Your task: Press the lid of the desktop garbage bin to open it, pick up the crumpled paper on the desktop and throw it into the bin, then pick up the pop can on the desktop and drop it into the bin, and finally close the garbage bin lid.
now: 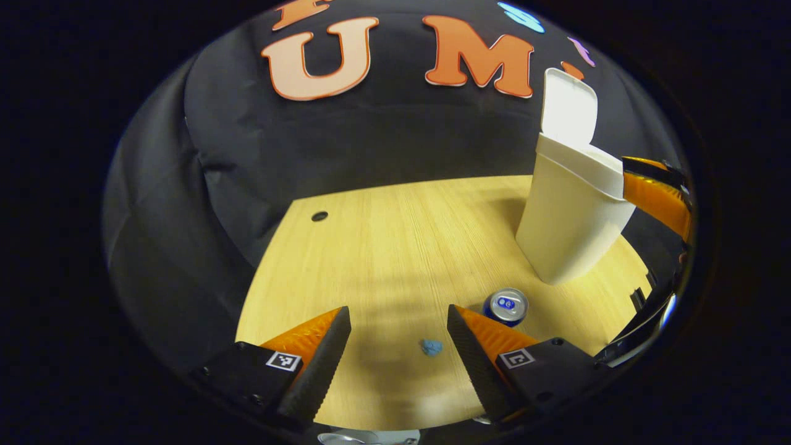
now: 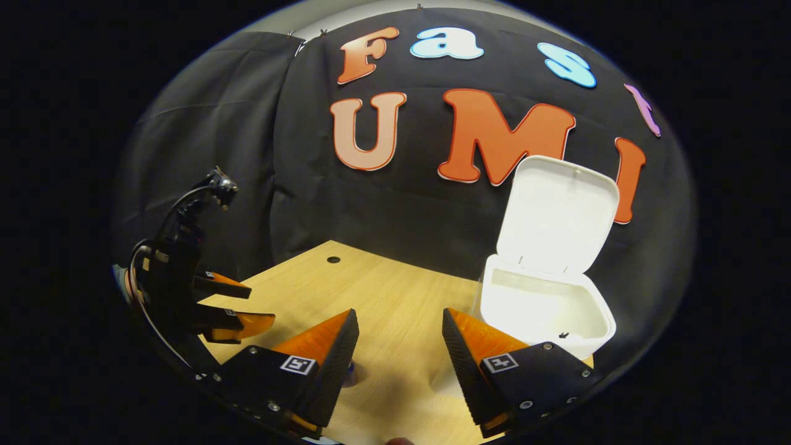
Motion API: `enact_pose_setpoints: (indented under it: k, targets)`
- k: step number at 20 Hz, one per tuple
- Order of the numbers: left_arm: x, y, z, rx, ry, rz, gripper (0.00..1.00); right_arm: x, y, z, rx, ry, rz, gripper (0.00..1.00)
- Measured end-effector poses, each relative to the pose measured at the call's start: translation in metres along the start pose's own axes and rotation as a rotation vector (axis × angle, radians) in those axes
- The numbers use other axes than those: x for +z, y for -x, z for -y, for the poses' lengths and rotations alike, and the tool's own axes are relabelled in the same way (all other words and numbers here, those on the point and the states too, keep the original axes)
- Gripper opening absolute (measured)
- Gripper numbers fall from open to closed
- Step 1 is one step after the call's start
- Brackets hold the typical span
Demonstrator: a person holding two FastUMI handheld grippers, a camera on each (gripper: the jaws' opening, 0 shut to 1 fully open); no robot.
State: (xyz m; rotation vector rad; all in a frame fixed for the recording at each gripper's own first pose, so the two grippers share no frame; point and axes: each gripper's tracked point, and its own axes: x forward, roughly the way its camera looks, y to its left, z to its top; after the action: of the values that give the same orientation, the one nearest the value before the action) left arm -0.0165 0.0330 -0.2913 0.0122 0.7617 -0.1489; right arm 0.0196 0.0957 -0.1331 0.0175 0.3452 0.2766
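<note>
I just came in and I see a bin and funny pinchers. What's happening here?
A person is tidying a wooden table with two pinchers, one in each hand. The white bin stands with its lid flipped up. The left gripper is open above a small blue crumpled paper, with the pop can upright nearby. The right gripper hangs open beside the bin. Nothing is picked up yet.

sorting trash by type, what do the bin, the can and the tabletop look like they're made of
Bin: likely plastic, smooth matte white moulded walls and hinged lid.
Can: apparently metal, shiny silver top with pull tab.
Tabletop: wood or wood-look laminate, pale with straight grain lines; which one cannot be told.
</note>
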Motion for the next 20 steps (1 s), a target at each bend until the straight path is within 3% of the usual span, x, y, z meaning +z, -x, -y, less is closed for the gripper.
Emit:
enact_pose_setpoints:
  k: [7, 12, 15, 16, 18, 20]
  targets:
    - [-0.040, -0.036, 0.005, -0.073, 0.017, -0.132, 1.00, -0.050, -0.010, -0.033, 0.038, 0.003, -0.089, 0.86]
    - [-0.068, -0.060, 0.010, -0.101, -0.025, -0.248, 1.00, -0.080, -0.016, -0.042, 0.015, -0.025, -0.155, 0.86]
    - [-0.062, -0.066, 0.012, -0.131, -0.040, -0.280, 1.00, -0.090, -0.018, -0.045, -0.003, -0.052, -0.177, 0.86]
    - [-0.058, -0.069, 0.011, -0.136, -0.045, -0.293, 0.96, -0.094, -0.018, -0.046, -0.009, -0.060, -0.182, 0.86]
    - [-0.046, -0.070, 0.012, -0.159, -0.049, -0.307, 1.00, -0.101, -0.019, -0.049, -0.013, -0.073, -0.193, 0.86]
    - [-0.032, -0.072, 0.012, -0.175, -0.061, -0.326, 0.96, -0.108, -0.021, -0.052, -0.021, -0.081, -0.205, 0.86]
